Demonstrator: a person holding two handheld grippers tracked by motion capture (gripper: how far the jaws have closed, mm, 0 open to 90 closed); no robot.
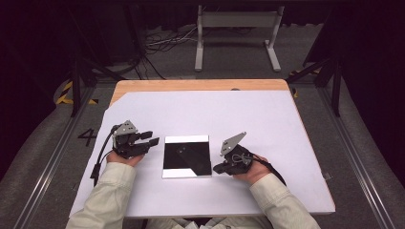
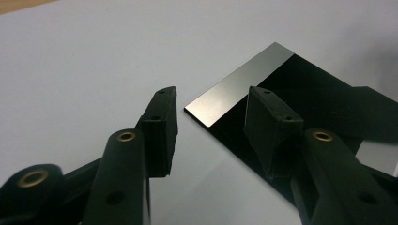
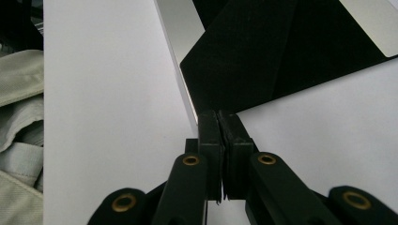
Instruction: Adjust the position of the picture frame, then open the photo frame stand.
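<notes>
Right hand-held gripper (image 3: 219,123) closed at corner | mirror plate (image 1: 186,155) flat, square

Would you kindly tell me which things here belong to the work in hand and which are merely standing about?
In the work: mirror-like square plate; left gripper, open beside it; right gripper, shut at its corner.
Standing about: white sheet; wooden table; grey metal stand; floor cables.

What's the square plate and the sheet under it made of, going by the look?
Square plate: looks like polished metal or mirrored glass, glossy; it reflects dark surroundings with sharp-edged bright bands, and its edge looks thin and hard. Which of the two is unclear. White sheet: matte, paper or thin plastic; even, glare-free, laid over a wooden tabletop.
</notes>
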